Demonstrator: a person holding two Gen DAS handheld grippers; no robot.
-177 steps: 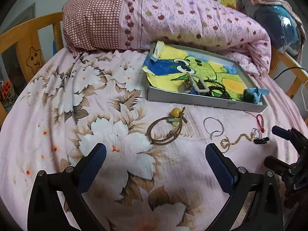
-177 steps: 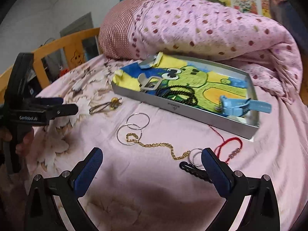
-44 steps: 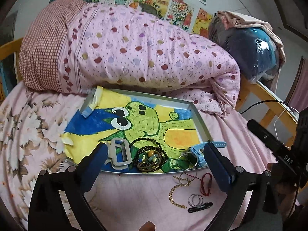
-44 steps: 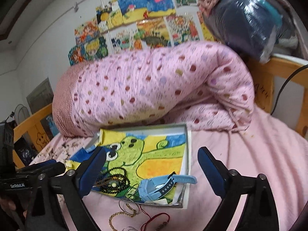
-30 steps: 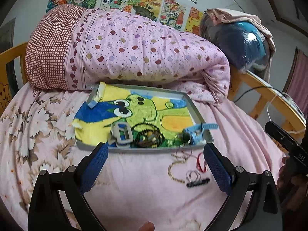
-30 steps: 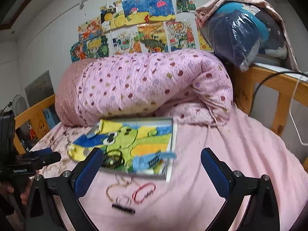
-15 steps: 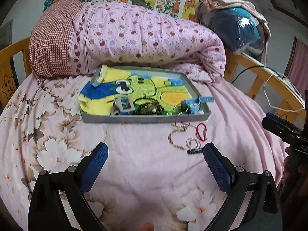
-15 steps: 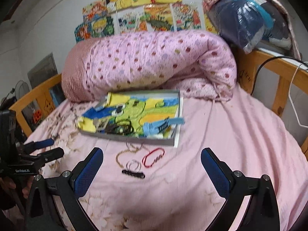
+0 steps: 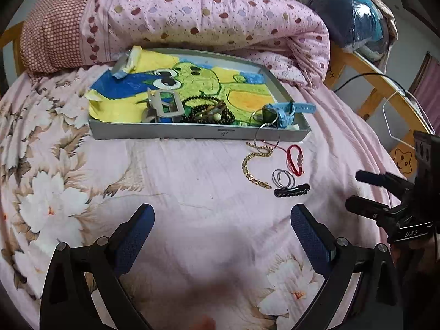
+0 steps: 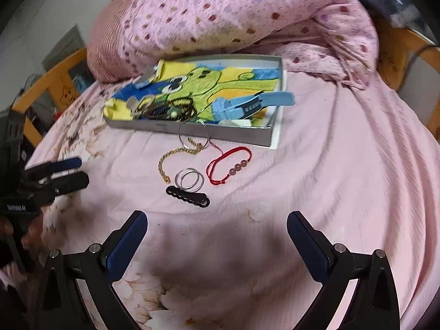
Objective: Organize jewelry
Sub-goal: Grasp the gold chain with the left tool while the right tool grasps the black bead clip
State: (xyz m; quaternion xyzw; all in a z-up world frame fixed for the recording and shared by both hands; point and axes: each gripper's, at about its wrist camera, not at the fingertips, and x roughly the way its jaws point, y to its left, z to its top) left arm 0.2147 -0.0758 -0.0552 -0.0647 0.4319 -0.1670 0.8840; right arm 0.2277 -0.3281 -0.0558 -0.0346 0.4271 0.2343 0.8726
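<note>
While both grippers are held low over a bed covered in a pink floral sheet, nothing is gripped by either one. The left gripper is seen with its two blue-padded fingers spread wide apart, and the right gripper is spread just as wide.

A shallow grey tray is set on the sheet in front of a rolled pink spotted quilt. The tray is lined with a child's drawing of a green frog on yellow and blue. Along the tray's near edge several pieces are gathered: a grey buckle-shaped clip, a string of dark beads with a brown cord and a pale bead lying on it, and a light blue watch at the right end. A large thin silver hoop is hung over the tray's near wall, half in and half out.

Just in front of the tray's right end, loose pieces are left on the sheet. A gold chain is curved from the hoop toward the viewer. Beside it to the right, a red cord bracelet with three pinkish beads is laid in a loop. Two silver rings are overlapped between the chain's near end and the bracelet. A black scalloped hair clip is touching, or nearly touching, the rings on their near side.

A wooden bed rail is visible at the right, and a blue plastic-wrapped bundle behind the quilt.
</note>
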